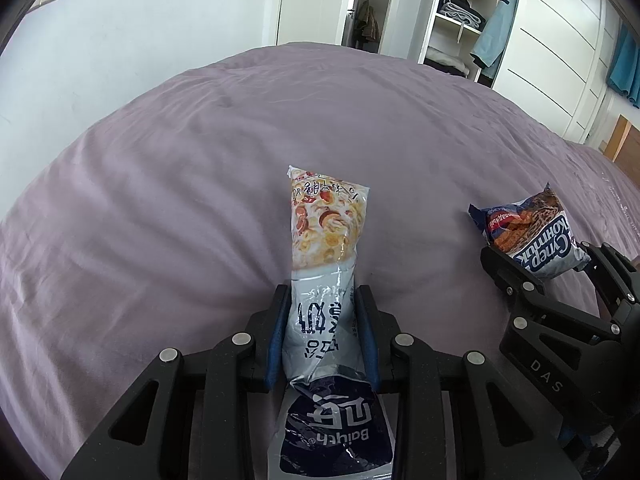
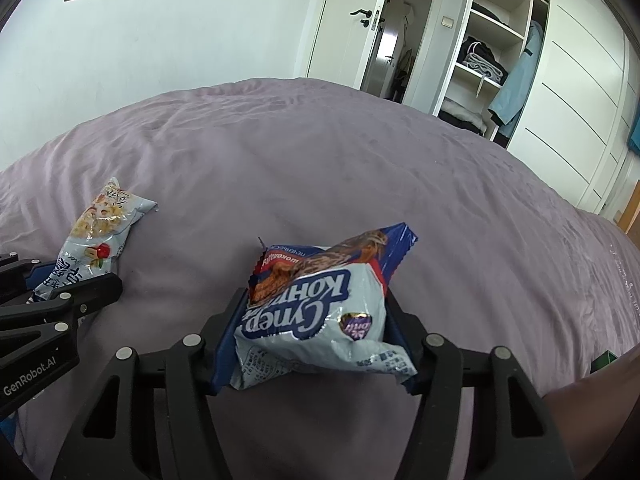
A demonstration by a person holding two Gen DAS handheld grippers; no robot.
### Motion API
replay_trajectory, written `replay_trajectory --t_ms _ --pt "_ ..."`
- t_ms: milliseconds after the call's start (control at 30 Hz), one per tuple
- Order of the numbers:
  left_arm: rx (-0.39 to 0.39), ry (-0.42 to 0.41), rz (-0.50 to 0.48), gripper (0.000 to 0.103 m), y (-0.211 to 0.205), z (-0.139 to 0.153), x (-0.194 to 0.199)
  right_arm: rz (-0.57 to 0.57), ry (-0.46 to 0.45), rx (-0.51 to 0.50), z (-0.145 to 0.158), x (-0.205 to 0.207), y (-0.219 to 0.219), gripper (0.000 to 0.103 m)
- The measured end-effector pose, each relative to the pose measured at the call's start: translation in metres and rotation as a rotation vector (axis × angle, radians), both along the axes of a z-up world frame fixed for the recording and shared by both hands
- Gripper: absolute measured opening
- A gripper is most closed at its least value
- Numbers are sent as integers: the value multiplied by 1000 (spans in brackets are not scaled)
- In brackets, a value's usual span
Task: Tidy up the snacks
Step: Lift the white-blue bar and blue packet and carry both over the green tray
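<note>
My left gripper point(image 1: 322, 300) is shut on a long pale snack bag point(image 1: 326, 232) printed with ring-shaped snacks, held above the purple bed point(image 1: 180, 168). The same bag point(image 2: 100, 232) and the left gripper point(image 2: 68, 284) show at the left of the right wrist view. My right gripper point(image 2: 316, 308) is shut on a blue and white cookie bag point(image 2: 316, 304) with Cyrillic lettering, held above the bed point(image 2: 320, 152). That bag point(image 1: 528, 232) and the right gripper point(image 1: 540, 264) show at the right of the left wrist view.
The bed's purple cover is wrinkled and stretches far ahead. Behind it stand a white wall, a white door point(image 2: 348, 24) and an open wardrobe point(image 2: 492, 52) with folded clothes and a hanging blue jacket. A wooden piece point(image 1: 620, 140) stands at the right edge.
</note>
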State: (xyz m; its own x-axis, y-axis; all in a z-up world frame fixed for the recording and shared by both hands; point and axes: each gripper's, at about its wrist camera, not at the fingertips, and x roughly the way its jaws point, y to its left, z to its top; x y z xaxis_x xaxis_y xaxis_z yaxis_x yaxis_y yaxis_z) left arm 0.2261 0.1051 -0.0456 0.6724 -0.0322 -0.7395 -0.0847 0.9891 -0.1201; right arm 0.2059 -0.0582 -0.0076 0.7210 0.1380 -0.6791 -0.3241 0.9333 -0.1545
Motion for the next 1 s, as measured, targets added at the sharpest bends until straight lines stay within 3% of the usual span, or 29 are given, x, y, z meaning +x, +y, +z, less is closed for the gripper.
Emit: replay_trajectory --t_ms 567,1000 --pt "-41 -32 -28 17 0 12 -6 -69 35 61 24 -44 -23 57" --pt "32 -91 -49 15 -16 37 -27 -108 93 90 37 -105 -51 57"
